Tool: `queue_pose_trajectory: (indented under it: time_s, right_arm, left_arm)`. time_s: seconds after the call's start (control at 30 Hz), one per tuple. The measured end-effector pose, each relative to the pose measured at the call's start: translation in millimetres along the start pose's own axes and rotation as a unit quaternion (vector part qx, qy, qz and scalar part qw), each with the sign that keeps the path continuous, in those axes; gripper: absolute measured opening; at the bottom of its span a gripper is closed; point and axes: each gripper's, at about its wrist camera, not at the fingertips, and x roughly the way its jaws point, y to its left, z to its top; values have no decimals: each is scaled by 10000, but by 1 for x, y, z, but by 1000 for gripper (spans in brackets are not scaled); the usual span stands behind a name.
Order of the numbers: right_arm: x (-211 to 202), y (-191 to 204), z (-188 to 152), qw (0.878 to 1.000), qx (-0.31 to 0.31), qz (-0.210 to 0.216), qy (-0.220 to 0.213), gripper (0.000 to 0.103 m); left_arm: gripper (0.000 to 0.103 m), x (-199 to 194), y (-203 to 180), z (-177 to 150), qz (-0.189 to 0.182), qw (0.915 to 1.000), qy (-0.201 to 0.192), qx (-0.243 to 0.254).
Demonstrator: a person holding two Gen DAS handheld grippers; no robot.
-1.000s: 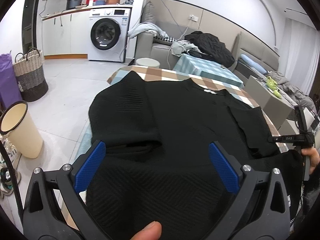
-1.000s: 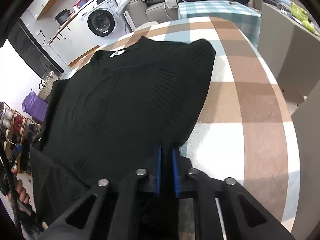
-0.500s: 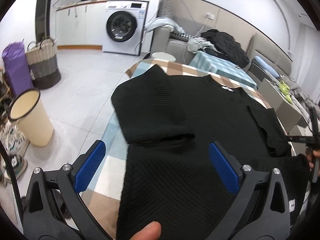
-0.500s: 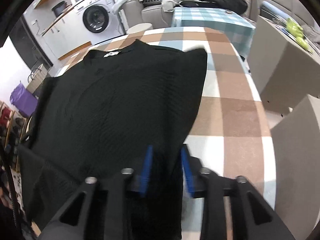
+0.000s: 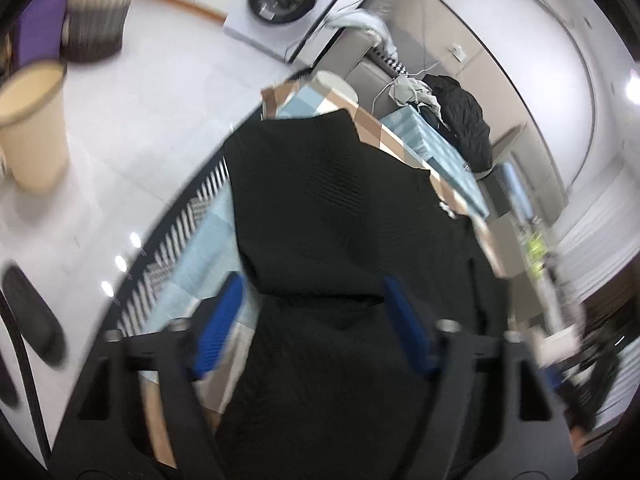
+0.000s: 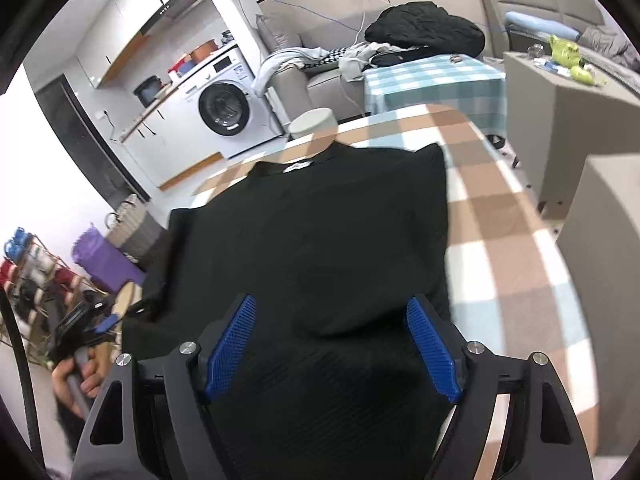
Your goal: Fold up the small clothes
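A black knit top (image 6: 320, 240) lies spread on the checked table (image 6: 512, 240), collar and white label at the far end, both sleeves folded in over the body. It also shows in the blurred left wrist view (image 5: 340, 220). My left gripper (image 5: 316, 324) is open and empty, above the near hem end of the top. My right gripper (image 6: 332, 348) is open and empty, its blue pads (image 6: 232, 344) spread wide above the hem.
A cream bin (image 5: 32, 124), woven basket (image 5: 96, 12) and purple bag stand on the floor to the left. A washing machine (image 6: 224, 108), a sofa with clothes (image 6: 424, 32) and a small checked table (image 6: 436, 80) are beyond. Grey boxes (image 6: 568, 120) stand at the right.
My right gripper has opened and let go of the top's hem. Both grippers have moved and tilted; the left view has swung and blurred.
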Motion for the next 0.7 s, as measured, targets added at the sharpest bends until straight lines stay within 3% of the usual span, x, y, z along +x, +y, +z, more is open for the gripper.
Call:
queue_pose_trajectory:
  time_s: [0.07,0.23,0.4,0.63,0.67,0.7]
  right_arm:
    - [4,4,-8,9998,71,126,115,80]
    - [16,5,-22,9992,201,229,266,80]
    - [29,-1,-24,9982,435,304,297,80]
    - [32,-9,-22,9972,593,392,244,80]
    - [31,-9,-23,9972,579,399,237,80]
    - [31,-8,-24,9972,565,421,230,80]
  left_arm:
    - [60,2,2,1,-295,9993,81,-195]
    - [60,20,-8,-5,-498,9978,345,-270]
    - [60,52,-10,-12,-248,9963,555,-600]
    - [60,74,-1,-1,-15,9911,223,-1312]
    - [58,76,0,1,83,9902,103,-1389]
    - [43,77,1,3,176,9898,-8,-1415]
